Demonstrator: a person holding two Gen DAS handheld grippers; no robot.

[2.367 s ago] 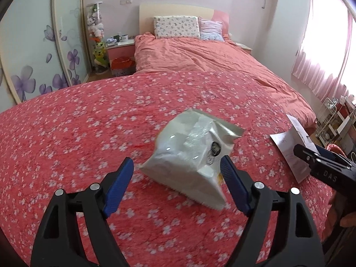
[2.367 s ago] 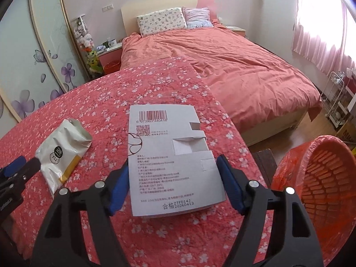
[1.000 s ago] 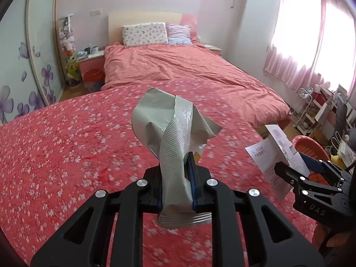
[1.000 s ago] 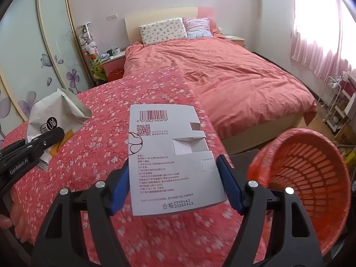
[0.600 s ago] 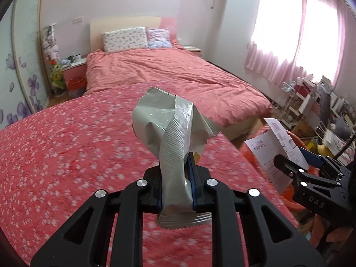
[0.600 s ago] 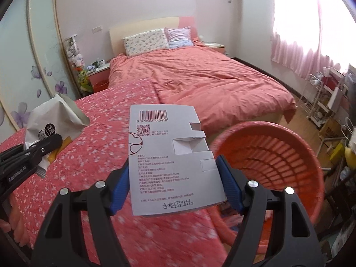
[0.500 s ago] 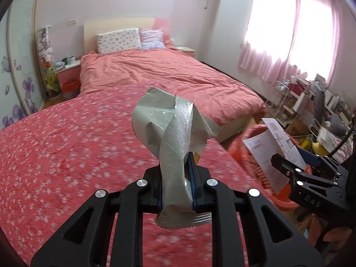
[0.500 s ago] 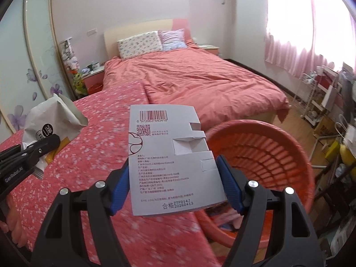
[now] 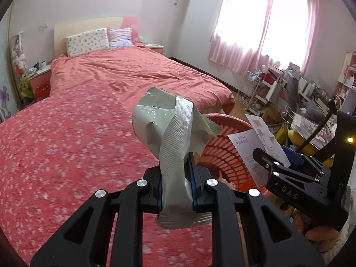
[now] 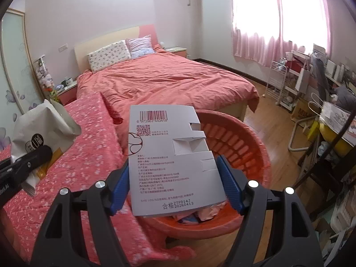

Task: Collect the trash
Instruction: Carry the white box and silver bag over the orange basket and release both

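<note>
Left wrist view first: your left gripper is clenched tight on one crumpled silver-grey foil pouch, dead centre of the frame. It's twisted, with a ribbed seal strip running down it, and its long axis stands roughly upright, open torn end pointing toward the top of the frame, bottom seam hanging below the pads. Behind it, centre right, you've got one orange slatted basket. At the right edge your right gripper shows up with a white sheet in it.

Right wrist view: your right gripper is grasping one flat white cardboard sheet by its two side edges, blue pads against them. Barcode end points to the top of the frame, long axis running away from you, printed face up. It sits lower centre, right over the near rim of the basket, which has some wrappers in the bottom. The pouch is at the left edge over the red floral cover.
</note>
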